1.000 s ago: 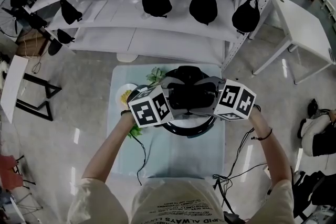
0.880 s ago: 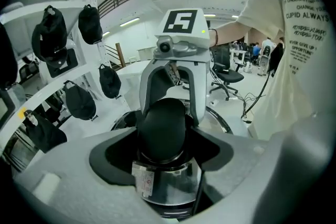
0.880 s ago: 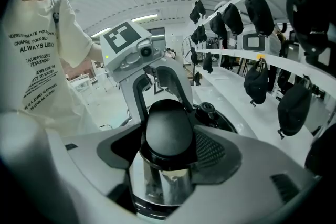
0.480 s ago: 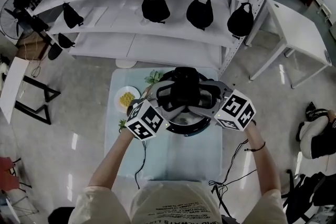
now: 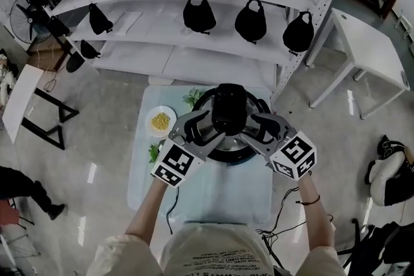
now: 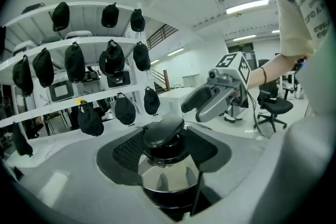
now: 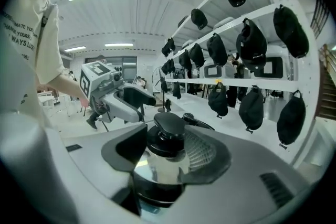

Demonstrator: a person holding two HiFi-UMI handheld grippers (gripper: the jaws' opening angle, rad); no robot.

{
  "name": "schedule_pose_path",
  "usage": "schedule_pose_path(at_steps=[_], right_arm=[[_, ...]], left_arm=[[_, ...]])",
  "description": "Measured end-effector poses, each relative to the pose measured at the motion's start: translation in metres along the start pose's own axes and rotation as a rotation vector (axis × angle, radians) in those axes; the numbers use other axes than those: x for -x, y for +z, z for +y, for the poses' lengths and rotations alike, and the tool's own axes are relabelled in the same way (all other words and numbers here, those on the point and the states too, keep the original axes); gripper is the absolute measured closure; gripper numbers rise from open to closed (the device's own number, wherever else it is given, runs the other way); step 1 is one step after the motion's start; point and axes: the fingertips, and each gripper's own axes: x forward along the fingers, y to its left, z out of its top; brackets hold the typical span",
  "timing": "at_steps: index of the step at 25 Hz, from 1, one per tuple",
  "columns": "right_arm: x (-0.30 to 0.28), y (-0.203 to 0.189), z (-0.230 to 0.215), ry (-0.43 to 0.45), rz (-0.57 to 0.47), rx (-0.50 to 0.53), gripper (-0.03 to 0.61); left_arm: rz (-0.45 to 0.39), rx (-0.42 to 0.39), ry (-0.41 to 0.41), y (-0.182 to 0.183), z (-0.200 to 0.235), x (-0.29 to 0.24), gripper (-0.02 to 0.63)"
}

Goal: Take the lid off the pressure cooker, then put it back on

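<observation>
Both tongs stand apart around the lid's knob (image 5: pixel 229 108), left tongs (image 5: pixel 202 132) at its 8 o'clock, right tongs (image 5: pixel 259 131) at 4. Both have just been closing, knob between the pads, unpinched. I see the lid (image 7: pixel 156 170) seated on the pressure cooker (image 5: pixel 225 157) at the worktop's (image 5: pixel 220 194) 12 o'clock end. This fits a lift coming or a lid replaced.

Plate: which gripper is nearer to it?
Left. The left gripper is just right of the plate; the right gripper is beyond the cooker. Both have just been closing, lid knob between the jaws.
</observation>
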Motion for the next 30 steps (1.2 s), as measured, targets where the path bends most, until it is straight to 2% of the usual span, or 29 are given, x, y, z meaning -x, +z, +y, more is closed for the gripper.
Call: schedule_pose_path(at_steps=[4, 8, 13, 17, 30], right_arm=[[0.012, 0.000, 0.009, -0.022, -0.038, -0.029, 0.377], [0.026, -0.002, 0.019, -0.043, -0.073, -0.052, 0.443], [0.041, -0.004, 0.032, -0.084, -0.113, -0.068, 0.491], [0.050, -0.002, 0.042, -0.105, -0.149, -0.092, 0.530], [0.073, 0.010, 0.063, -0.204, -0.224, -0.111, 0.572]], left_arm=[[-0.031, 0.048, 0.090, -0.001, -0.008, 0.016, 0.421], [-0.040, 0.089, 0.135, -0.004, -0.024, 0.029, 0.465], [-0.063, 0.112, 0.198, -0.004, -0.037, 0.044, 0.536], [-0.072, 0.125, 0.212, -0.005, -0.048, 0.053, 0.557], [-0.106, 0.118, 0.231, -0.003, -0.056, 0.089, 0.583]])
